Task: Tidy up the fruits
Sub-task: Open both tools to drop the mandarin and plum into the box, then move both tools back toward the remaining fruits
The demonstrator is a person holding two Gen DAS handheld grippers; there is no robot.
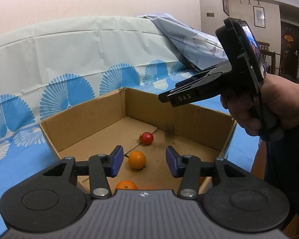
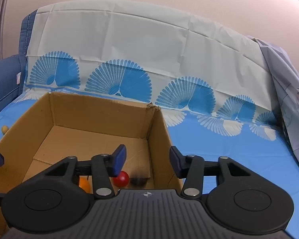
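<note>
Both jaws parted and empty, left gripper (image 1: 144,160) low centre above open cardboard box (image 1: 109,107), right gripper (image 2: 147,160) over box's right wall, red fruit (image 1: 147,138) mid-floor, orange (image 1: 137,159) below it, second orange (image 1: 126,185) at lower edge, blue patterned cloth (image 1: 20,159) underneath.

A blue tablecloth (image 2: 239,149) printed with fan shapes is spread flat and drawn up behind over a raised back. To the right of the tablecloth, a crumpled pale sheet (image 1: 189,39) is draped, and beyond it framed pictures (image 1: 259,17) are hung on a wall beside a dark door (image 1: 289,49).
</note>
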